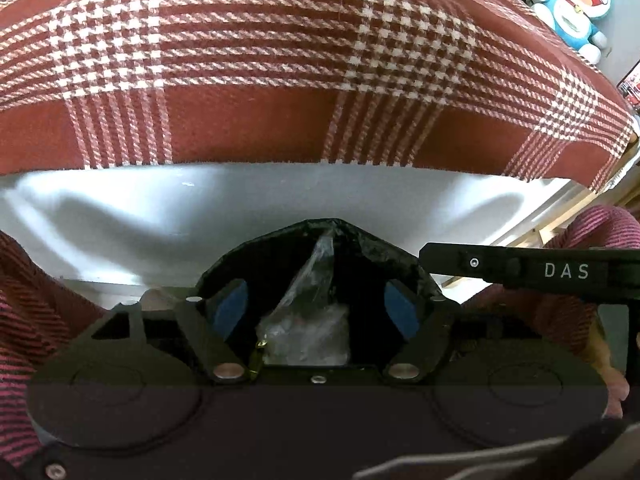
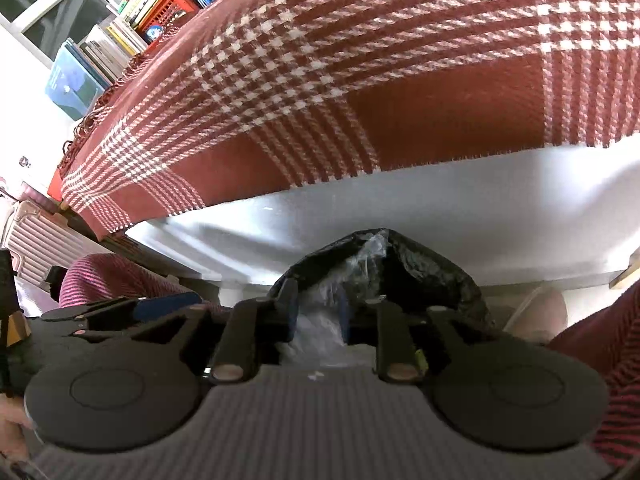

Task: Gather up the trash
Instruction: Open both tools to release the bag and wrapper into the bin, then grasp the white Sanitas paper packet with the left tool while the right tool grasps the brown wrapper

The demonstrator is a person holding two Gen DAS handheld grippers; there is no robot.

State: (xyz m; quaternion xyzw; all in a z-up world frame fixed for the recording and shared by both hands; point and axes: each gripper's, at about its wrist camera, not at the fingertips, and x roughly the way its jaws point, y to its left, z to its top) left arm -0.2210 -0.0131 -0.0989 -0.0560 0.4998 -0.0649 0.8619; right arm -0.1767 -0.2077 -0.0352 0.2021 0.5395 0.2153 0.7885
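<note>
Nearest in the left wrist view, the left gripper [image 1: 316,306] points steeply down with its jaws spread wide. Its blue pads [image 1: 234,308] stand well apart and press on nothing. Between and below them lies the clear plastic wrapper [image 1: 308,320], crumpled, with one thin end rising toward the far rim of the black trash bag [image 1: 396,254]. The wrapper sits inside the bag's open mouth, free of the left fingers. A black bar lettered DAS [image 1: 560,270] crosses in from the right, above the bag's edge. Striped red sleeves [image 1: 24,312] frame the view on both sides.

In the right wrist view, the right gripper [image 2: 318,312] also points down, jaws narrowly parted. The clear plastic wrapper [image 2: 320,332] shows in the gap between the blue pads [image 2: 294,312]; whether they press on it I cannot tell. The black trash bag [image 2: 432,268] bulges just beyond the fingertips, its rim gathered around the wrapper's upper end.

Beyond the bag runs the white front edge of a table [image 1: 160,208], and over it hangs a red and white checked blanket [image 1: 280,80] that fills the upper part of both views. Farther off, a blue and white plush toy [image 1: 576,4] sits at the far right in the left view, and books [image 2: 132,12] are stacked at the far left in the right view.
</note>
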